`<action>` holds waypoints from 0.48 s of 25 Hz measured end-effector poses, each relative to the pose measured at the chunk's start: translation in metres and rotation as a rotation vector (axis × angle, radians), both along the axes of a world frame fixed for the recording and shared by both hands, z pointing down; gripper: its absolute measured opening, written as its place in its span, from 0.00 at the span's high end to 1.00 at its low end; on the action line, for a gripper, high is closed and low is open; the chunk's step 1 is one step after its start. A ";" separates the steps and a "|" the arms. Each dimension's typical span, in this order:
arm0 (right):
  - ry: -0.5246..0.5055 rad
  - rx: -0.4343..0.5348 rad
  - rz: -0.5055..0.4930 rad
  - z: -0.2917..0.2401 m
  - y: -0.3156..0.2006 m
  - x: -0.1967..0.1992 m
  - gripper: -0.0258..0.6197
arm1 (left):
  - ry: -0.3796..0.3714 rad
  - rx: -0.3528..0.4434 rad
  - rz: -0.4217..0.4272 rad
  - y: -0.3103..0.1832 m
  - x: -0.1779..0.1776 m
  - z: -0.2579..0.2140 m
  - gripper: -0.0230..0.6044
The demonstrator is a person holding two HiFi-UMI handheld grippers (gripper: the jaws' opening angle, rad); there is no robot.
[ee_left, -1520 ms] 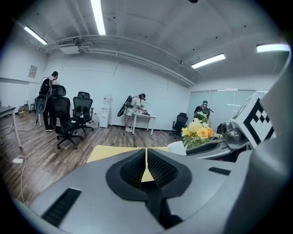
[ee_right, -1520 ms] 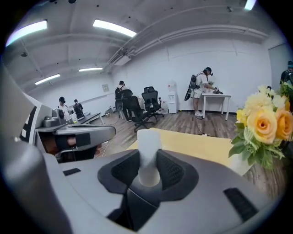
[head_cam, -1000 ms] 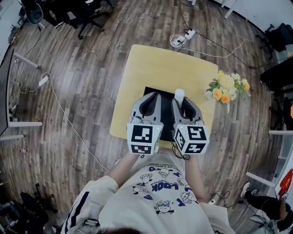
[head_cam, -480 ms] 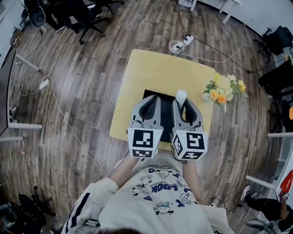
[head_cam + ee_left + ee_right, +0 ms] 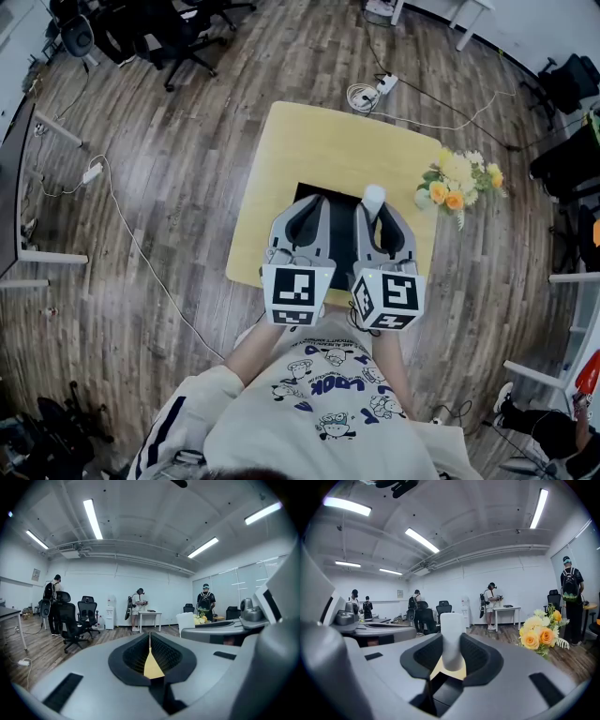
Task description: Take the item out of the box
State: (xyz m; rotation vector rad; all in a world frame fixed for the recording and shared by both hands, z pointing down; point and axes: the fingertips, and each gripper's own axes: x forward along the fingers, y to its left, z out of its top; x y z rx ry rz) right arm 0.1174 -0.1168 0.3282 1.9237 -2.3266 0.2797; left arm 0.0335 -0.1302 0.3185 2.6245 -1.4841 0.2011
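Still, R claw point(image 5: 451, 645) grips white item point(image 5: 373, 195)

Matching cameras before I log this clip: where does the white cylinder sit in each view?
Head view: white cylinder just right of centre, at the black box's far edge.
Left gripper view: white cylinder small, right of centre.
Right gripper view: white cylinder dead centre, upright, clamped between the jaws.
Shared landmark: the flowers, to the cylinder's right in all three.
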 end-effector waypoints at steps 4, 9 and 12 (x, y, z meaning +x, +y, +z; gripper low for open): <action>-0.007 0.004 -0.005 -0.001 0.000 -0.001 0.75 | 0.002 0.003 -0.003 0.000 -0.001 -0.001 0.93; -0.005 0.006 -0.007 -0.004 -0.001 -0.005 0.75 | 0.005 0.002 -0.002 0.000 -0.004 -0.003 0.93; -0.006 0.003 -0.004 -0.003 -0.001 -0.004 0.75 | 0.009 0.000 0.003 0.000 -0.002 -0.003 0.93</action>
